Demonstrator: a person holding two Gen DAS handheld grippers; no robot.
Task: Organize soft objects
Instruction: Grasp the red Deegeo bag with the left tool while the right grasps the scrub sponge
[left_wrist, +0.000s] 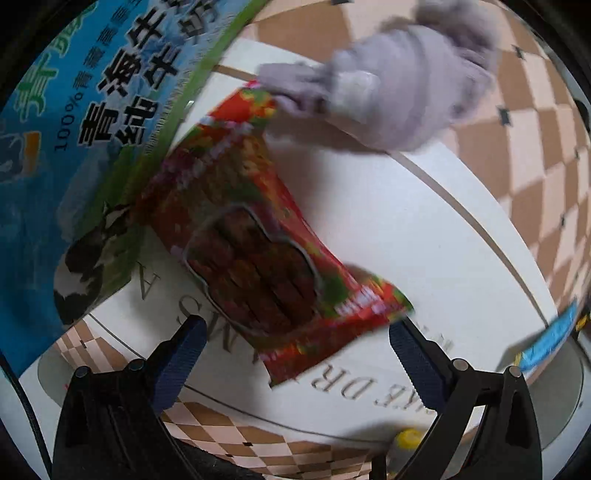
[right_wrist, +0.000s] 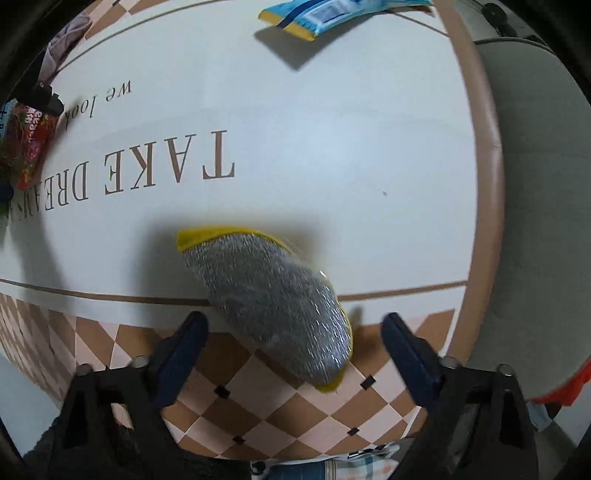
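My left gripper (left_wrist: 295, 354) has its fingers released over the blurred red snack pouch (left_wrist: 258, 240), its far end under the lavender cloth (left_wrist: 399, 92). My right gripper (right_wrist: 295, 354), fingers released, straddles the scouring sponge (right_wrist: 273, 306) near the surface (right_wrist: 332, 147) edge; wide room beyond.

A big white table cover (right_wrist: 332, 147) with brown letters, thin brown lines and a border of brown and pink diamonds fills the view, and a grey padded seat (right_wrist: 535, 221) stands just beside its edge.
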